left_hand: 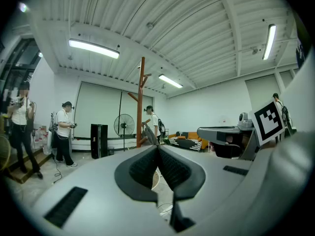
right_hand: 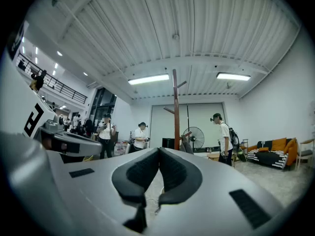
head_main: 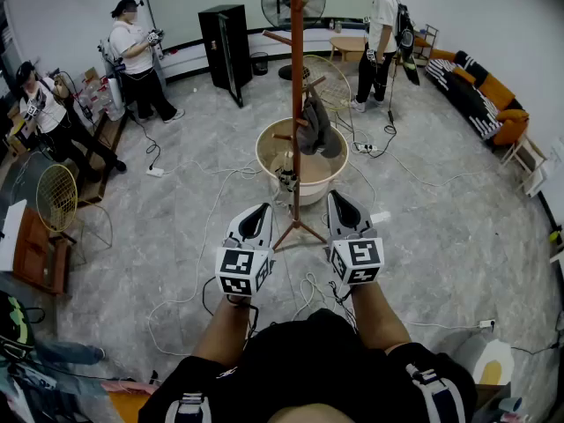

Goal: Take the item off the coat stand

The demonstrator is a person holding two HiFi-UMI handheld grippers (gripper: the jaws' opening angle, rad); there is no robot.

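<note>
While on the coat stand (head_main: 297, 60), garment (head_main: 315, 126) (dark) well beyond closed jaws.

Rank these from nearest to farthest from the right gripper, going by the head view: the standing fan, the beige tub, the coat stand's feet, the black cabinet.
1. The coat stand's feet, on the floor just left of the right gripper.
2. The beige tub, just beyond those feet.
3. The black cabinet, farther back on the left.
4. The standing fan, by the back wall.
</note>
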